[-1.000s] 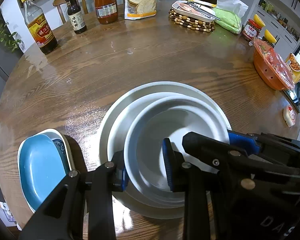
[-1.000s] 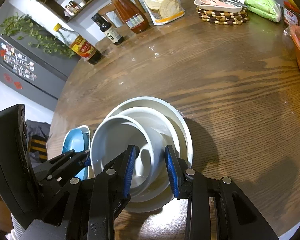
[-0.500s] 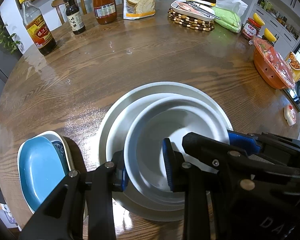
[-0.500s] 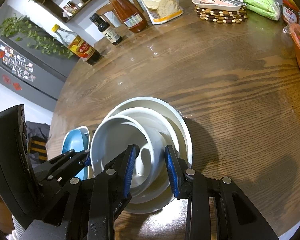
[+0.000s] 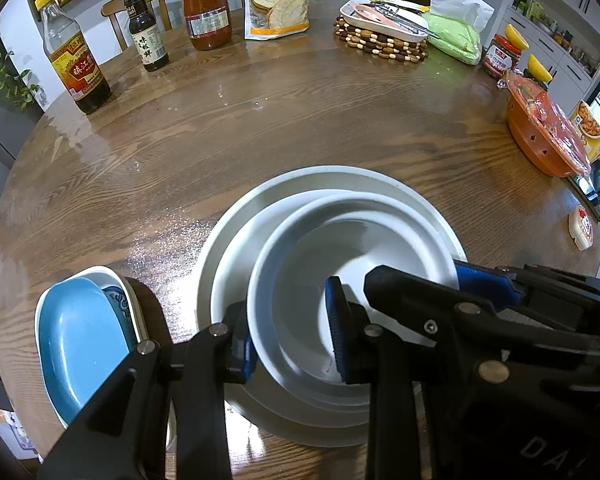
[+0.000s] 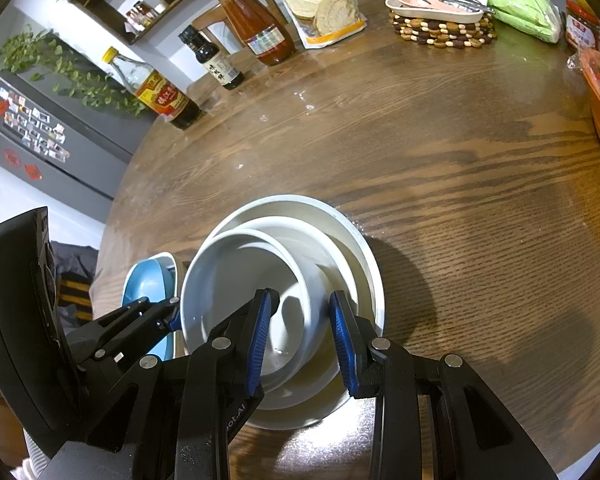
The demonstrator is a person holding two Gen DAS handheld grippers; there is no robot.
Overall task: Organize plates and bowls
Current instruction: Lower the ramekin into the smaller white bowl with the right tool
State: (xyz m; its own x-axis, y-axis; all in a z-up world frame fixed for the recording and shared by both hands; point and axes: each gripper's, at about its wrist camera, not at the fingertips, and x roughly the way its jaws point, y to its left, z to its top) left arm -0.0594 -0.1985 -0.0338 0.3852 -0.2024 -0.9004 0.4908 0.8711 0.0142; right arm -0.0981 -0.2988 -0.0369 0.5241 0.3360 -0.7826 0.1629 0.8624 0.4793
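1. The white bowl [image 5: 308,264] is sitting on top of a nested stack, inside a wider white dish [image 5: 236,276], which is lying on a large plate [image 5: 236,220] at the near edge of the table [image 5: 300,120]. The bowl is lying off-centre in the stack, pushed toward the left.
2. A blue dish [image 5: 80,340] is resting in a white one just beside the stack, on its left.
3. The left gripper [image 5: 290,336] is straddling the bowl's left wall, one pad outside and one inside. Its jaws are standing part open, and a clear gap is showing on the inner side, so it is not pinching.
4. The right gripper [image 6: 302,340] is straddling the opposite wall in the same way, jaws part open with space on both sides of the wall.
5. The bowl is looking like glazed ceramic: stiff, fairly heavy, slick and likely to chip if knocked.
6. The thin upright wall near the rim is probably offering the best hold, taken on two opposite sides.
7. A one-sided or shallow pinch is risking a slip or tilt, and the glaze below is likely letting the bowl slide.
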